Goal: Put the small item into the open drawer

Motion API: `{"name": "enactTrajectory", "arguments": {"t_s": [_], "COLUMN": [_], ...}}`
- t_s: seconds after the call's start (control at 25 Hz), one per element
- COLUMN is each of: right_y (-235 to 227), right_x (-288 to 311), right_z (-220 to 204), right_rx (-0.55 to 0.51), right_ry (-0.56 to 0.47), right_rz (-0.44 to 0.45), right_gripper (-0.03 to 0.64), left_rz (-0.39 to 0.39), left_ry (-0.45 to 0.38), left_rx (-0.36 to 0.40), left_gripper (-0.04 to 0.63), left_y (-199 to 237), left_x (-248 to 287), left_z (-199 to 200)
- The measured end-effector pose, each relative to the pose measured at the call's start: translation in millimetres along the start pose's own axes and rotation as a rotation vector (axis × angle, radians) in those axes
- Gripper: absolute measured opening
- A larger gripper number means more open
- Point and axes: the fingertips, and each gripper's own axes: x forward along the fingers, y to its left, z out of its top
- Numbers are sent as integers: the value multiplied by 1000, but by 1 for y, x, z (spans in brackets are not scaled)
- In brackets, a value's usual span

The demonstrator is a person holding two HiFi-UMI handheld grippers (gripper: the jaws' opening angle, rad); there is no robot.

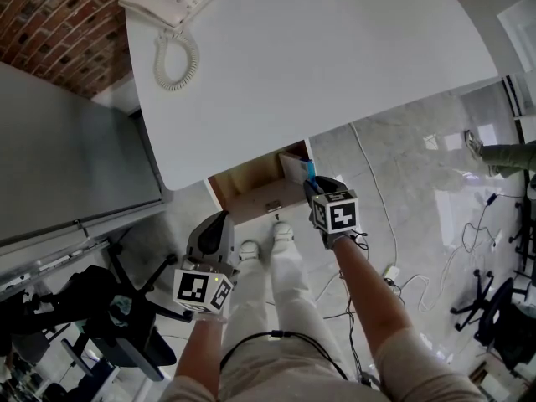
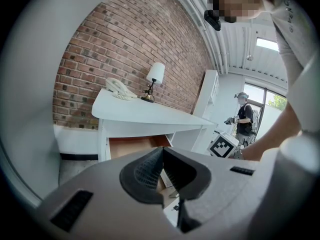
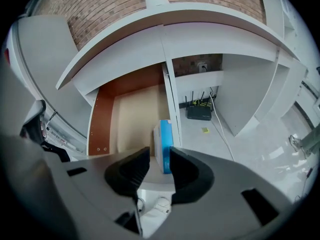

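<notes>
Right gripper [image 3: 159, 160]: jaws wide apart, gripping nothing. The blue box [image 3: 163, 143] stands on edge inside the open drawer [image 3: 96, 129], propped against its 3 o'clock wall, judged deposited. Left gripper [image 2: 162, 159]: closed, empty, held clear at 7 o'clock

The head view is looking steeply down from high above onto the white desk [image 1: 335, 48] and the open drawer [image 1: 251, 182] under its near edge. The left gripper view is sitting low and farther off, facing the desk's front. The right gripper view is peering into the drawer from close by. All three are sharing both.
</notes>
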Motion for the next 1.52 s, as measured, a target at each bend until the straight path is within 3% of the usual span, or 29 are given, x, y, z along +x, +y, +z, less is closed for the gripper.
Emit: {"name": "enactTrajectory", "arguments": {"t_s": [0.28,0.8,1.16,1.52], "right_y": [-2,18,38,64], "right_x": [-12,-53,-98,-146], "right_z": [5,31,57,89], "right_rx": [3,-18,7,-58], "right_ry": [-42,-196,-333,-466], "right_rz": [-28,-13,40,92], "right_gripper": [130,8,6,6], "left_rz": [2,10,17,24], "left_ry": [-14,-51,-93,-143], "left_rx": [1,16,32,59], "left_gripper": [6,6,6,6], "left_y": [2,4,2,0], "left_x": [-5,-21,-38,-56], "left_z": [5,23,50,79]}}
